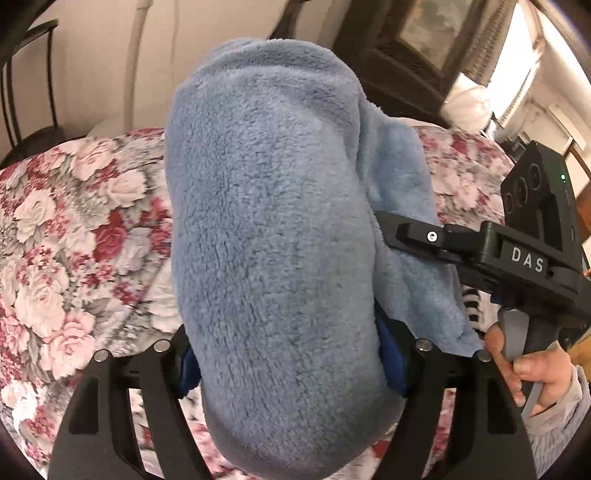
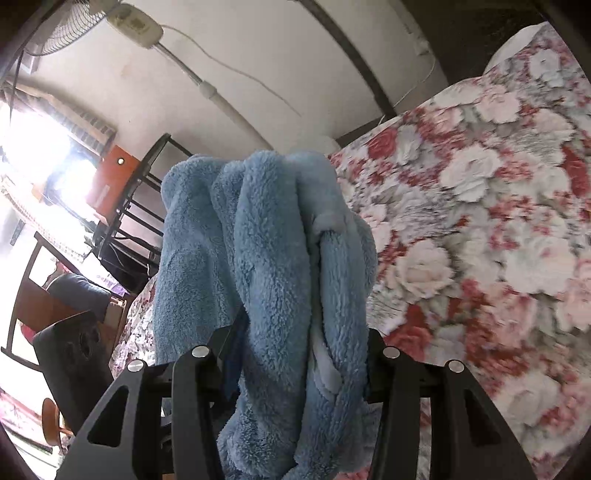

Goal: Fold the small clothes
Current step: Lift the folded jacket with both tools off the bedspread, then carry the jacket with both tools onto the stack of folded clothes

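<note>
- Floral bedspread [image 1: 74,229], pink and red roses on grey, covers the bed and fills the lower left of the left wrist view and the whole right side of the right wrist view; it is blurred in both.
- Blue fleece garment [image 1: 273,229] is off the bed and held up between the two tools. In the left wrist view it fills the centre from the top edge to the bottom; in the right wrist view it hangs in bunched vertical folds down the middle of the frame [image 2: 273,266], with a small rounded nub of fleece showing right of centre.
- Left gripper [image 1: 291,365] has its jaws clenched on a thick, rolled bulk of the fleece, so they stand wide with the blue pads pressed into the pile.
- Right gripper [image 2: 295,354] grasps a narrower bunch of folds, jaws set closer together. Its black body also shows at the right edge of the left wrist view, with a hand [image 1: 524,369] on the grip below.
- Long axis of the garment runs away from each camera, along the fingers, and the rest drapes down below the jaws. The two tools sit just beside each other on the same cloth, so neither is clearly nearer; my judgement is that the next move depends on drawing them apart to spread the fleece before laying it on the bed.
- Pedestal fan [image 2: 66,29] sits at upper left of the right wrist view.
</note>
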A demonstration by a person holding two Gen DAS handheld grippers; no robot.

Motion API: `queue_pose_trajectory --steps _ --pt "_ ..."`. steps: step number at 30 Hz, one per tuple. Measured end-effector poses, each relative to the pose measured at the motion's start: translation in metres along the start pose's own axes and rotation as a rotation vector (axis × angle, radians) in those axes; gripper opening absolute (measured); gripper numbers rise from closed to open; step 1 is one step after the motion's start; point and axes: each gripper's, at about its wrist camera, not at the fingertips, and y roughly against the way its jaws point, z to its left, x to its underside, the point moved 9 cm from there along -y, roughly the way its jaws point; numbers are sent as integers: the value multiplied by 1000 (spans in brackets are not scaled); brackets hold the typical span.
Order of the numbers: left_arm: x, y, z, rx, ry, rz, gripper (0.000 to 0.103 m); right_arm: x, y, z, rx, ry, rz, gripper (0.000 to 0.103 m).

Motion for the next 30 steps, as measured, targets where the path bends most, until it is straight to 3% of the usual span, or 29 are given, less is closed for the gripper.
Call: queue_pose_trajectory --steps 10,16,23,27,30 --pt "28 5 -141 95 -161 30 73 30 139 -68 91 -91 -165 48" --pt "27 7 -243 139 -306 29 73 36 227 -113 131 -177 -299 49" --pt "16 5 -372 267 -417 28 74 25 345 -165 231 -213 -434 49" --pt "9 -11 -436 310 -466 40 75 19 390 -203 286 -255 -488 49" --pt "5 -44 -458 284 -444 76 86 14 403 -246 335 -298 -508 50"
